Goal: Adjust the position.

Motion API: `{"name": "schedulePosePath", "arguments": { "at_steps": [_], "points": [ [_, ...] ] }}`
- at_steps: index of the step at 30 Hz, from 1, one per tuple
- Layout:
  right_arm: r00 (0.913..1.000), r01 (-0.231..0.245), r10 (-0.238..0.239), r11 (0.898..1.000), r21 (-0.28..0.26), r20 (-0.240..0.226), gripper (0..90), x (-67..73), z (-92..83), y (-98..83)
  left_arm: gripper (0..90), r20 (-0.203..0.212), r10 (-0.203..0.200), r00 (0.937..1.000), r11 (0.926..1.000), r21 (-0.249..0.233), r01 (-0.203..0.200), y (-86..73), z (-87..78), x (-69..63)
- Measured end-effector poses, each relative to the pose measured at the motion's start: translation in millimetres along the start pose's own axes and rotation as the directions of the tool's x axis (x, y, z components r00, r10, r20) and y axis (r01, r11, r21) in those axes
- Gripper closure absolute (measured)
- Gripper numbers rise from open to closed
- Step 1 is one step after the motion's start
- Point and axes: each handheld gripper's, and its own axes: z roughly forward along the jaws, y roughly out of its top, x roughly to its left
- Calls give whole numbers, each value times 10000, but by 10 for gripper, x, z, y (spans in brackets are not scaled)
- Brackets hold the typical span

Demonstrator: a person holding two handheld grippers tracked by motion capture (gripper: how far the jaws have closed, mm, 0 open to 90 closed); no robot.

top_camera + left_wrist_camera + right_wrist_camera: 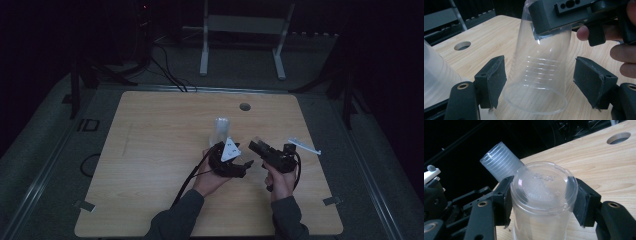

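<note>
Your right tongs [541,202] clamp the inverted clear cup [541,195] near its base, tilting it just off the tabletop [150,150], presumably so your left tongs [539,82], spread wide astride it, can grip lower.

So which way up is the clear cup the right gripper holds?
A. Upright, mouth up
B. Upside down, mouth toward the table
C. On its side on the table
B: in the left gripper view the clear cup has its wide open rim lowest, near the table, with the right gripper clamped at its closed base.
</note>
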Motion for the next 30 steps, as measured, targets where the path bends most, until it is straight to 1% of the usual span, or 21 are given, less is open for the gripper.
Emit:
{"name": "schedulePosePath", "arguments": {
  "at_steps": [1, 6, 7, 10, 14, 17, 21, 23, 28, 30],
  "points": [
    [10000, 0, 0, 10000, 0, 0, 411, 0, 0, 0, 259, 12, -11, 10000, 10000, -25, 11, 0, -1, 0],
    [9992, -357, 356, 9994, -35, -187, 411, -40, -5, -10, 259, 39, -27, 10000, 9999, -131, 28, -11, -1, 2],
    [9966, -704, 700, 9975, -96, -430, 412, -69, -10, -16, 255, 56, -44, 10000, 9999, -162, 45, -14, 0, 4],
    [9899, -1203, 1186, 9926, -170, -774, 412, -108, -18, -20, 249, 134, -156, 9998, 9997, -172, 158, -19, 2, 16],
    [9854, -1464, 1440, 9890, -195, -913, 412, -139, -27, -22, 232, 122, -185, 9998, 9993, -325, 189, -20, 3, 16],
    [9791, -1735, 1704, 9847, -190, -1109, 412, -158, -31, -26, 217, 140, -127, 9998, 9990, -432, 133, -17, 7, 8],
    [9651, -2210, 2161, 9751, -176, -1478, 413, -184, -30, -32, 208, 168, -50, 9998, 9990, -446, 57, -21, 18, -3],
    [9589, -2374, 2318, 9713, -152, -1637, 413, -194, -31, -33, 208, 168, -44, 9999, 9989, -471, 51, -24, 24, -5],
    [9502, -2576, 2511, 9662, -119, -1848, 414, -202, -34, -33, 210, 43, -38, 10000, 9989, -474, 40, -30, 45, -4],
    [9485, -2612, 2545, 9652, -109, -1888, 414, -201, -32, -35, 210, 28, -44, 10000, 9990, -447, 45, -34, 53, -4]
  ]
}}
